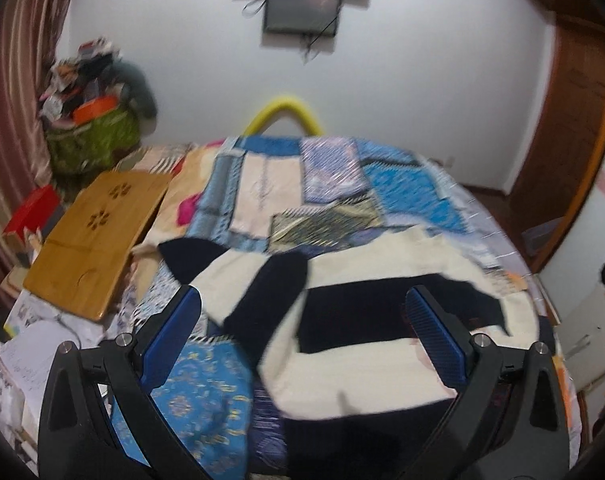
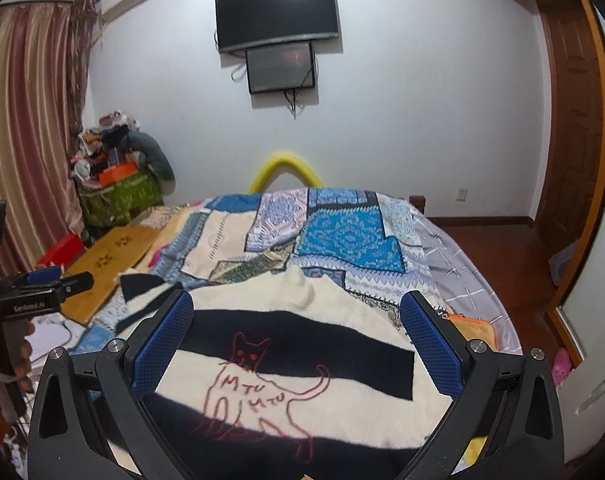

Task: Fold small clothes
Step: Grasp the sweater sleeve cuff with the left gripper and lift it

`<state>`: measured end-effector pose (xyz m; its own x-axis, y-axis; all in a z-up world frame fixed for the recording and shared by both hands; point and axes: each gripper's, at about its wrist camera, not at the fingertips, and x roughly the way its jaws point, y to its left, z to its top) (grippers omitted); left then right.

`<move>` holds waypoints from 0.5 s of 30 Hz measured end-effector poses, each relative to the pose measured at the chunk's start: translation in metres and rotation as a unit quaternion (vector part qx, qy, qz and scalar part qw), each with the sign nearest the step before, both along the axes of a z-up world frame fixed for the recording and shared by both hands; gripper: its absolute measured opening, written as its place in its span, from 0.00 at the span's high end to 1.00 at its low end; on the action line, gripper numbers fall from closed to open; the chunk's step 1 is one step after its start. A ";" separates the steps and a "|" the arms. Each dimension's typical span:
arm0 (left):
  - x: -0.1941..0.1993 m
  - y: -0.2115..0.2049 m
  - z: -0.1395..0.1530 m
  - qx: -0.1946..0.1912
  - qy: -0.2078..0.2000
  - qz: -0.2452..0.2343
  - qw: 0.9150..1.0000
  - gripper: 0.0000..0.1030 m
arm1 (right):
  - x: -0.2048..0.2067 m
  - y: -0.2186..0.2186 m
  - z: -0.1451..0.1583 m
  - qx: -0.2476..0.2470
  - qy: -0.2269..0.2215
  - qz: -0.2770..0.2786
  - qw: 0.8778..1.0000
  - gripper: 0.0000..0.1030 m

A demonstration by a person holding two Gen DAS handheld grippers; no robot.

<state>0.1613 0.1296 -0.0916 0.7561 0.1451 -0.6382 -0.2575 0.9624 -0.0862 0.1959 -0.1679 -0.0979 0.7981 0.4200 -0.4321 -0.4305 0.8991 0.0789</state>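
Note:
A small cream and black striped sweater (image 1: 374,364) lies spread on the patchwork quilt (image 1: 414,188) of a bed. One sleeve (image 1: 270,292) with a black cuff is laid across its left side. My left gripper (image 1: 302,294) hovers open above the sweater's left part, nothing between its blue pads. In the right wrist view the sweater (image 2: 342,320) shows a red cat outline (image 2: 258,384) on its front. My right gripper (image 2: 296,300) is open over that front and holds nothing. The left gripper (image 2: 42,284) appears at the left edge, held by a hand.
A wooden lap desk (image 1: 94,240) lies on the bed's left side, over papers. A green basket (image 1: 90,136) piled with clutter stands by the striped curtain. A yellow foam arch (image 2: 286,168) rises behind the bed. A wooden door (image 2: 570,120) and floor are to the right.

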 end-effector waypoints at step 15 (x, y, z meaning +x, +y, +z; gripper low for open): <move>0.078 0.111 -0.096 -0.070 0.129 0.068 0.987 0.00 | 0.090 0.025 -0.057 -0.059 0.126 0.021 0.990 0.01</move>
